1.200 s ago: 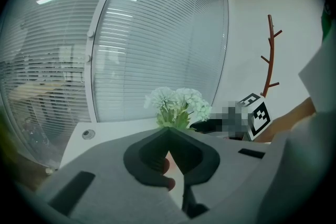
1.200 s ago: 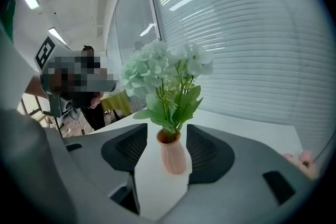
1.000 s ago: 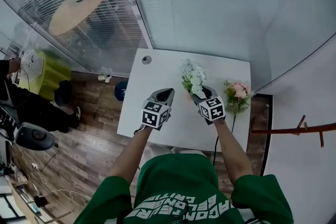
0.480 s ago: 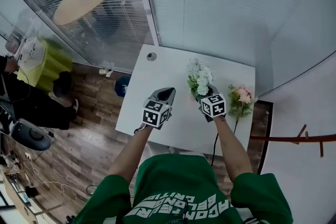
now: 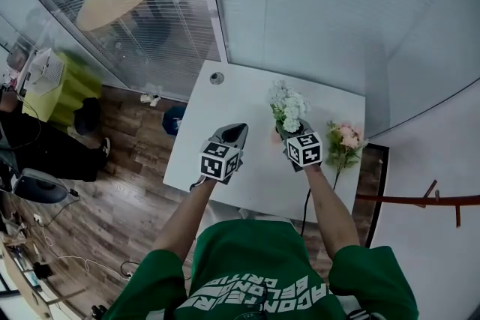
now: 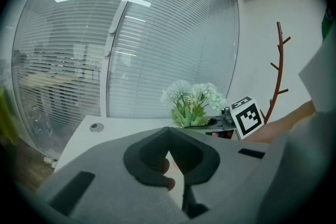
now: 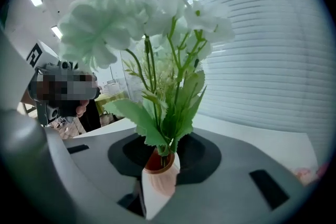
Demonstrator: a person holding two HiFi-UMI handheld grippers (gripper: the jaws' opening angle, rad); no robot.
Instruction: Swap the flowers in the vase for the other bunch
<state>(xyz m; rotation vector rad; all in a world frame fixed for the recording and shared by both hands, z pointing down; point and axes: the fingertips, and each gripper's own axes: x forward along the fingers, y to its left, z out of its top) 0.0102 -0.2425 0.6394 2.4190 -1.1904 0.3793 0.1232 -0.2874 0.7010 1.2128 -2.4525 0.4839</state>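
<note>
2 jaws of right gripper (image 5: 291, 133) had just been closing and pinched vase (image 7: 158, 178) on table (image 5: 240, 95). White flowers (image 7: 152, 18) stood upright above it; left gripper (image 5: 234, 133), pressed together and empty, sat to their left.

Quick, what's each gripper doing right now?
Left gripper: closed, empty.
Right gripper: jaws have just been closing, now gripping the vase.
</note>
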